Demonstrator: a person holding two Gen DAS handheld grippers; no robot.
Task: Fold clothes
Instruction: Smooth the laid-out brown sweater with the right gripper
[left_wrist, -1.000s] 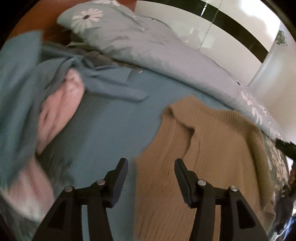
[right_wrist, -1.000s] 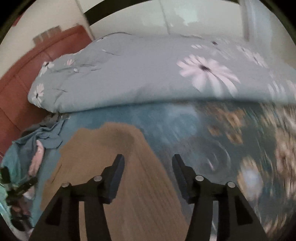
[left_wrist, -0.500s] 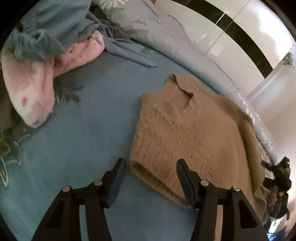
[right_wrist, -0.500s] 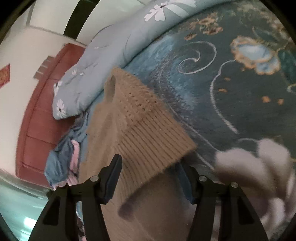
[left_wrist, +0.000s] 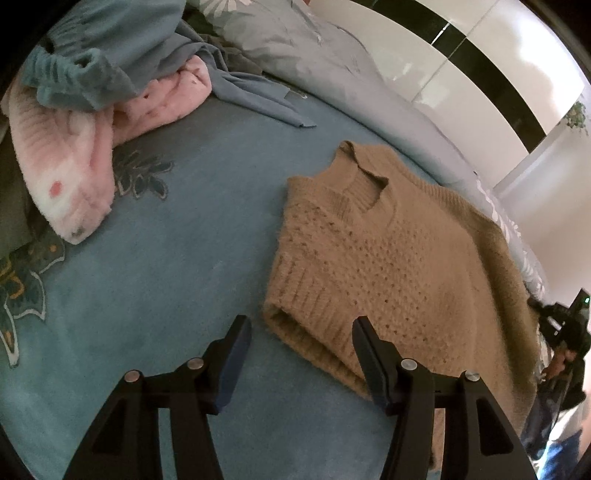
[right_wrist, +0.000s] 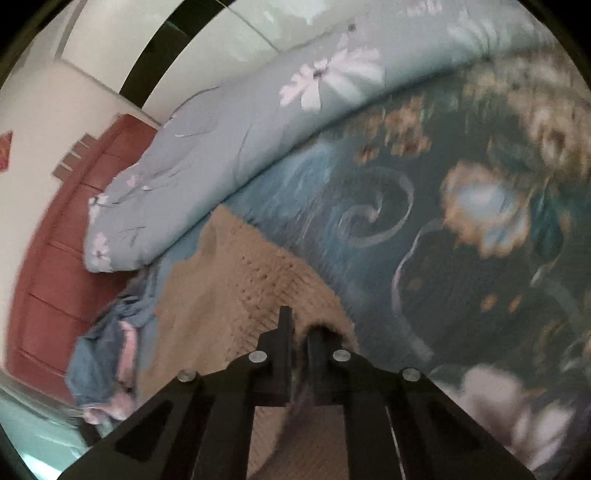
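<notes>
A tan knitted sweater (left_wrist: 391, 258) lies flat on the blue bedspread, collar towards the far side. My left gripper (left_wrist: 301, 332) is open, and its jaws straddle the sweater's near left hem corner just above the bed. My right gripper (right_wrist: 297, 332) is shut on the sweater's hem at the other side; the sweater (right_wrist: 236, 291) stretches away from it to the left. The right gripper also shows in the left wrist view (left_wrist: 561, 325) at the far right edge.
A pile of pink and blue clothes (left_wrist: 92, 92) lies at the far left of the bed. A grey-blue flowered duvet (right_wrist: 229, 147) runs along the back. A red-brown headboard (right_wrist: 48, 266) stands at the left. The bedspread (right_wrist: 461, 221) has a floral pattern on the right.
My right gripper has closed on the sweater's hem. My left gripper has stayed open and moved slightly closer to the left hem corner.
</notes>
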